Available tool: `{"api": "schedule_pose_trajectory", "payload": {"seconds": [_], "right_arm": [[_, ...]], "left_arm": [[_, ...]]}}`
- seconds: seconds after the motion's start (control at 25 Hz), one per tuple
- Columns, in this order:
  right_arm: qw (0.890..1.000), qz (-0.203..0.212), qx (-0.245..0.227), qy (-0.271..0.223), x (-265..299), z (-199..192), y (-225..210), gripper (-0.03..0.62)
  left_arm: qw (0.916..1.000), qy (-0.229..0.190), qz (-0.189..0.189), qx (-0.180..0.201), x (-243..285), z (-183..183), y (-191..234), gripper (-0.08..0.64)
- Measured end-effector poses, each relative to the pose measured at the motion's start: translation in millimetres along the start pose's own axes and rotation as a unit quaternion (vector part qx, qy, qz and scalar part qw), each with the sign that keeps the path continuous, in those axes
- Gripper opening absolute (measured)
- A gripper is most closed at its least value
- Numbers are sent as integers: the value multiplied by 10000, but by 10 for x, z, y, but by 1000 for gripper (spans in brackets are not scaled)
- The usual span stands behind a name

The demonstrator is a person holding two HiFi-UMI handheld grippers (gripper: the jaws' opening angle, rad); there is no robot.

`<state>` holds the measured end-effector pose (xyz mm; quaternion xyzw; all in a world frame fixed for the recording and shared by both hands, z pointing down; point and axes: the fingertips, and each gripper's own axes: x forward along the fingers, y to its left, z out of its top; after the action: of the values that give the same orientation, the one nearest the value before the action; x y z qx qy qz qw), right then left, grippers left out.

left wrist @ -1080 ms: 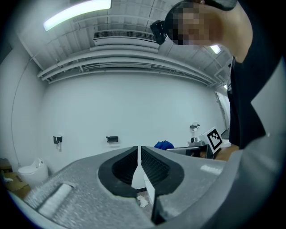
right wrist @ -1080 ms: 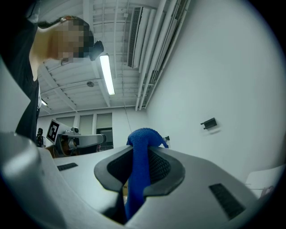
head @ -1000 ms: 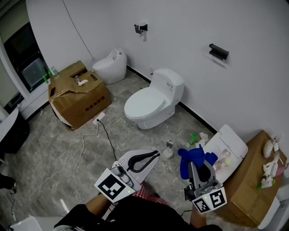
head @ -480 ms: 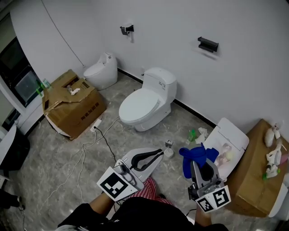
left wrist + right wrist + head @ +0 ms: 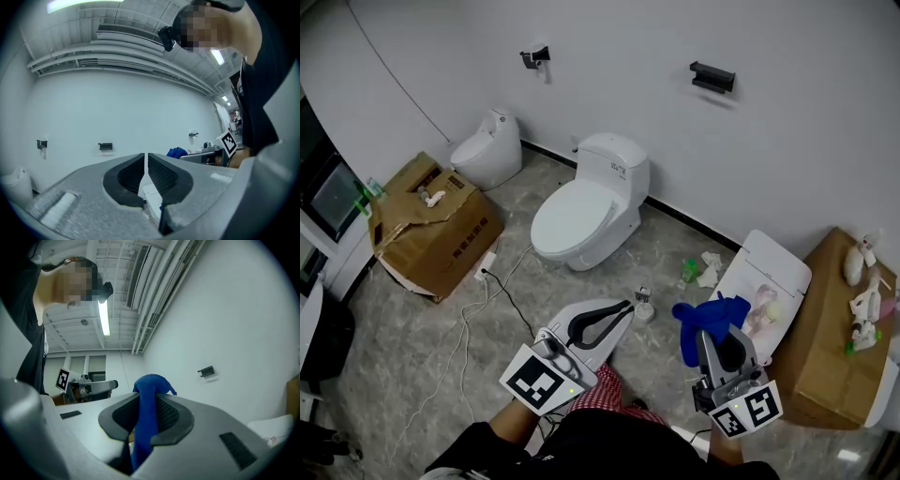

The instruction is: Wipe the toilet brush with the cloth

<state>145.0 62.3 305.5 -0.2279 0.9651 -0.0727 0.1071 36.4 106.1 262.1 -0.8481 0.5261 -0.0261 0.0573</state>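
Swinging with the head, the whole room has slid toward the left of the head view since a second ago. The toilet (image 5: 581, 211) now sits left of centre, and the cardboard box (image 5: 825, 366) at the right edge shows more of its top. Both grippers hold their places along the bottom.

The right gripper (image 5: 719, 339) pinches the blue cloth (image 5: 703, 319) between its fingers, with a fold bunched above the tips and the tail hanging below. The left gripper (image 5: 623, 317) has its fingers pressed together with nothing between them.

I cannot pick out the toilet brush for certain. A small round-based object (image 5: 644, 309) on the floor, mid-frame between the two gripper tips, may be it. To do this step well, the left fingers would need to spread and take the brush by its handle. They should hold it steady off the floor so the cloth can be drawn along it.

Near that spot lie a white panel (image 5: 778, 272), a green bottle (image 5: 689, 272) and crumpled paper (image 5: 709, 274), which crowd the reach from the right. A cable (image 5: 492, 300) trails across the floor at lower left, well apart.
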Motion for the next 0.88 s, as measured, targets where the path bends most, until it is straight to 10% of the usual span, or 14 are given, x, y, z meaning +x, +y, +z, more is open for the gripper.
{"api": "schedule_pose_trajectory", "payload": {"seconds": [0.88], "right_arm": [[9958, -867, 68, 300, 620, -319, -602, 67]], "left_arm": [[9935, 126, -1029, -464, 796, -478, 783, 25]]}}
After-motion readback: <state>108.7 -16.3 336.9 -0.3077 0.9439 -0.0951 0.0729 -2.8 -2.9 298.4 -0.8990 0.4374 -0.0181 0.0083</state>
